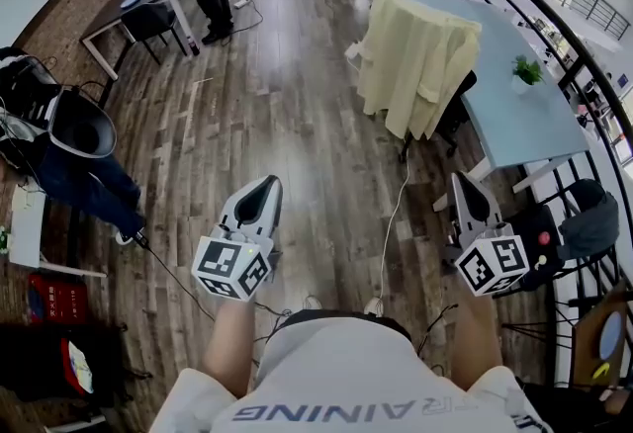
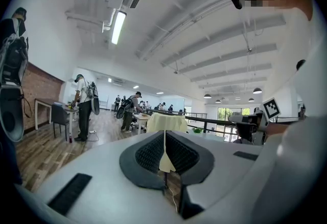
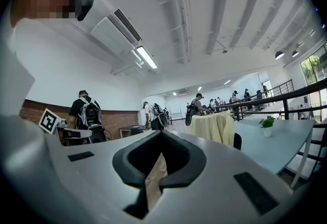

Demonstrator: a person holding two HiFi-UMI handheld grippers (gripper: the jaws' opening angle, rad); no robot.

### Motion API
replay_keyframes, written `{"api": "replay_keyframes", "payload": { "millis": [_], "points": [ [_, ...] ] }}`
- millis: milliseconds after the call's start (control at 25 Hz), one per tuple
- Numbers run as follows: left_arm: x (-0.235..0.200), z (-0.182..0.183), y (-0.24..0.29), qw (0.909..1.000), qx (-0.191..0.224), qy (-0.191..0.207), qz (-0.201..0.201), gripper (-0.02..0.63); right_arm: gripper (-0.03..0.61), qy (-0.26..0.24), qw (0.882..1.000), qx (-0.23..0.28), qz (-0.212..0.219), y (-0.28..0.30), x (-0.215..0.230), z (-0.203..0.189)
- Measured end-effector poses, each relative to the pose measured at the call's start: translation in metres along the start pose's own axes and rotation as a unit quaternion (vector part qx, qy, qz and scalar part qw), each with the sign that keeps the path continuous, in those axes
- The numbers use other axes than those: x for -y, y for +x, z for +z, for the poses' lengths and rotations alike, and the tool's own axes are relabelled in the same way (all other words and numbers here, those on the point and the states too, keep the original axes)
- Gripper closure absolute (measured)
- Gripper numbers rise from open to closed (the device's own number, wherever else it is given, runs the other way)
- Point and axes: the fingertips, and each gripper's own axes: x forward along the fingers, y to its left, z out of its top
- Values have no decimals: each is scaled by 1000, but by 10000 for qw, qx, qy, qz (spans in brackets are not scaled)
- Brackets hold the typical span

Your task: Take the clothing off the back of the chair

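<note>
A pale yellow garment (image 1: 415,60) hangs over the back of a black chair (image 1: 458,113) that stands against a light blue table (image 1: 514,115). Both grippers are held level over the wooden floor, well short of the chair. The left gripper (image 1: 265,186) is shut with nothing between its jaws, and so is the right gripper (image 1: 463,180). In the left gripper view the garment (image 2: 166,122) shows straight ahead, beyond the left gripper (image 2: 164,138). In the right gripper view the garment (image 3: 214,127) lies ahead and to the right of the right gripper (image 3: 161,136).
A small potted plant (image 1: 526,72) stands on the table. A black railing (image 1: 584,55) runs along the right side, with another dark chair (image 1: 586,223) near it. A white cable (image 1: 396,214) trails over the floor. A person (image 1: 69,159) stands at the left; others work at desks (image 1: 138,6) farther back.
</note>
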Motion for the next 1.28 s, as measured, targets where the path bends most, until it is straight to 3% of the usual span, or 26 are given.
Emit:
{"api": "replay_keyframes", "payload": {
  "millis": [400, 680, 1000, 1280],
  "points": [
    [-52, -3, -25, 9999, 48, 82, -73, 572, 557, -8, 9998, -113, -188, 23, -49, -19],
    [-84, -12, -31, 10000, -14, -26, -48, 572, 557, 57, 9996, -273, -93, 46, -75, -39],
    [-111, -10, 15, 9999, -89, -58, 52, 572, 557, 184, 9993, -309, -56, 102, -43, -40],
    [-135, 10, 93, 9997, -64, -55, 222, 572, 557, 250, 9992, -290, 121, 174, 8, -28]
  ]
}}
